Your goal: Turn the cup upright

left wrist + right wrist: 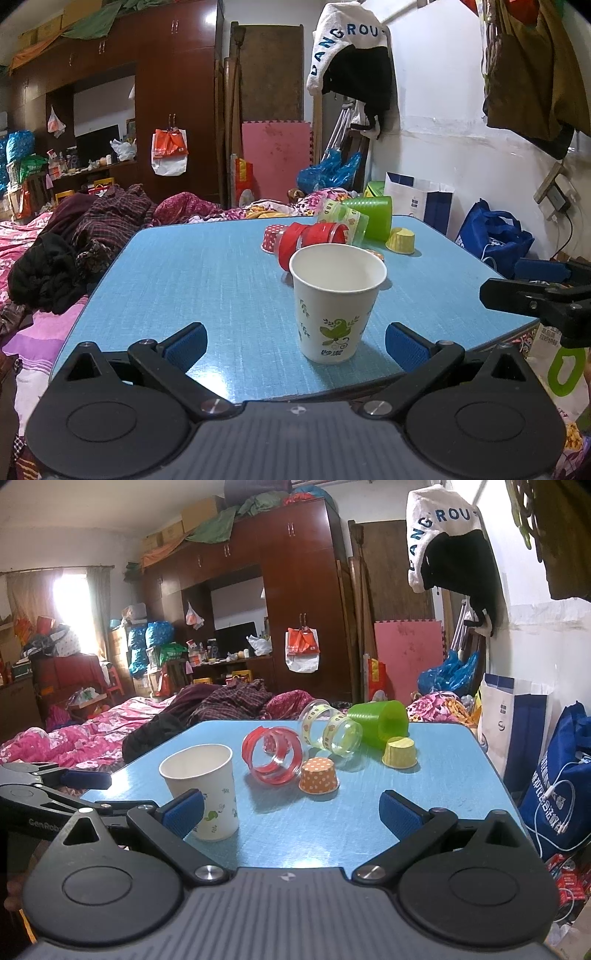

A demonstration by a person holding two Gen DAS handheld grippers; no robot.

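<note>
A white paper cup (335, 304) with a green leaf print stands upright, mouth up, on the blue table (207, 280). My left gripper (295, 341) is open and empty, with the cup just ahead between its blue pads, not touching. In the right wrist view the cup (203, 786) stands at the left, partly behind my left fingertip (184, 812). My right gripper (293, 812) is open and empty above the table's near edge. The other gripper shows at the right edge of the left wrist view (535, 299).
Behind the cup lie a red clear cup (273, 755), a clear printed cup (330, 729) and a green cup (380, 723) on their sides. An orange dotted cup (318, 775) and a yellow cup (399, 752) sit upside down. A bed with clothes is left; bags stand right.
</note>
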